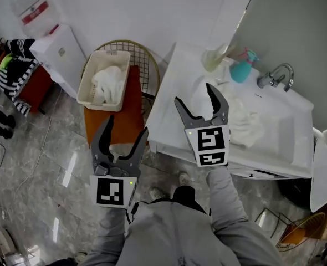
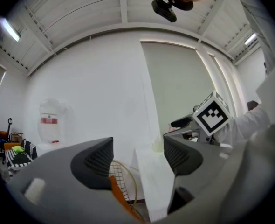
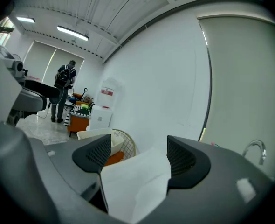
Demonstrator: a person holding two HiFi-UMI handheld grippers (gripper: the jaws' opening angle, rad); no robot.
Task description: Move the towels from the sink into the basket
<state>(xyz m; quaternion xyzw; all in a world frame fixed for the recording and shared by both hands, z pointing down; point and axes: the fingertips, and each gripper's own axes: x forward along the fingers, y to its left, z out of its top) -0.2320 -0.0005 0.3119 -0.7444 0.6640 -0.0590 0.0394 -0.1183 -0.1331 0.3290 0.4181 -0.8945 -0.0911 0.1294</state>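
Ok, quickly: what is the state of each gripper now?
Left gripper: open, holding nothing.
Right gripper: open, holding nothing.

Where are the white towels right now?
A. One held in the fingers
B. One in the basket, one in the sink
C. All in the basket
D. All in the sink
B: one towel lies in the basket, and a second towel lies in the sink.
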